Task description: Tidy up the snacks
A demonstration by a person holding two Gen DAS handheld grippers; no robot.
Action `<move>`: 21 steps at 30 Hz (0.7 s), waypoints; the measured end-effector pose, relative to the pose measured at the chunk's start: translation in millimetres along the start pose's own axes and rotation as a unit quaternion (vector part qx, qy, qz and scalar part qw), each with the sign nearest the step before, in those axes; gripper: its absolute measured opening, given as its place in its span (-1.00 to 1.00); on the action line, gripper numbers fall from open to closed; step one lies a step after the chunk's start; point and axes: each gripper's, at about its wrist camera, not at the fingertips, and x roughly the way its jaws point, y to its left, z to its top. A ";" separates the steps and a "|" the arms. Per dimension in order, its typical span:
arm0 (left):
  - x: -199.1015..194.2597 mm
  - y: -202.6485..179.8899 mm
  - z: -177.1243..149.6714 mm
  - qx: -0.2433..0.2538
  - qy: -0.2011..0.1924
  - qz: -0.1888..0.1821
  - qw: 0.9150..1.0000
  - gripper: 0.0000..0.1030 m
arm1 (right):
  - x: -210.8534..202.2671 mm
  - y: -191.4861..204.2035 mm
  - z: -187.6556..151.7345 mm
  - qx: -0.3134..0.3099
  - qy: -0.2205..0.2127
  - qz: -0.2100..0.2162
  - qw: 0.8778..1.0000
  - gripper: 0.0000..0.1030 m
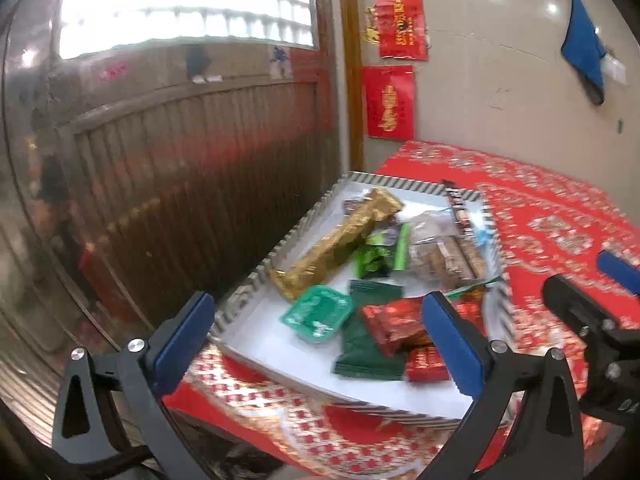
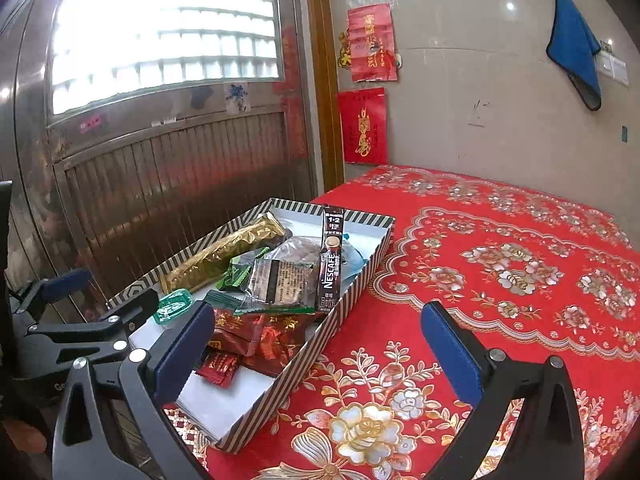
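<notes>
A shallow box with a striped rim (image 1: 260, 276) (image 2: 296, 368) lies on the red flowered tablecloth (image 2: 500, 280). Inside it are a long gold pack (image 1: 336, 240) (image 2: 224, 254), a green jelly cup (image 1: 318, 312), dark green packets (image 1: 364, 352), red packets (image 1: 396, 320) (image 2: 256, 336), a clear bag of biscuits (image 2: 280, 280) and a Nescafe stick (image 2: 331, 260) leaning on the right wall. My left gripper (image 1: 318, 340) hangs open over the box's near end, holding nothing. My right gripper (image 2: 318, 354) is open and empty too, straddling the box's right wall.
The box sits at the table's left edge, beside a brown metal door (image 1: 180, 160). A tiled wall behind the table carries red envelopes (image 2: 372, 42) and a blue cloth (image 2: 572, 40). The tablecloth stretches out to the right of the box.
</notes>
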 end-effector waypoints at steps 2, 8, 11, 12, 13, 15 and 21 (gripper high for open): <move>0.4 0.5 -0.7 0.002 -0.001 -0.002 1.000 1.00 | 1.4 2.9 -0.6 -0.007 0.003 -0.002 1.000 1.00; 2.2 4.4 -2.4 -0.015 0.006 -0.021 1.000 1.00 | 4.5 7.2 -3.7 -0.014 0.011 -0.002 1.000 1.00; 1.9 3.4 -3.9 -0.017 0.007 -0.024 1.000 1.00 | 5.4 7.1 -4.2 -0.013 0.014 -0.001 1.000 1.00; 2.2 3.4 -4.2 -0.018 0.008 -0.028 0.999 1.00 | 5.7 7.4 -4.2 -0.013 0.016 0.000 1.000 1.00; 2.8 3.4 -4.5 -0.020 0.009 -0.032 0.999 1.00 | 5.8 7.7 -4.6 -0.014 0.016 -0.001 1.000 1.00; 3.9 2.5 -5.1 -0.020 0.012 -0.034 0.999 1.00 | 6.2 8.5 -4.9 -0.017 0.017 -0.002 1.000 1.00; 3.0 0.1 -5.6 -0.010 0.009 -0.029 1.000 1.00 | 7.0 7.7 -6.2 -0.014 0.021 -0.001 1.000 1.00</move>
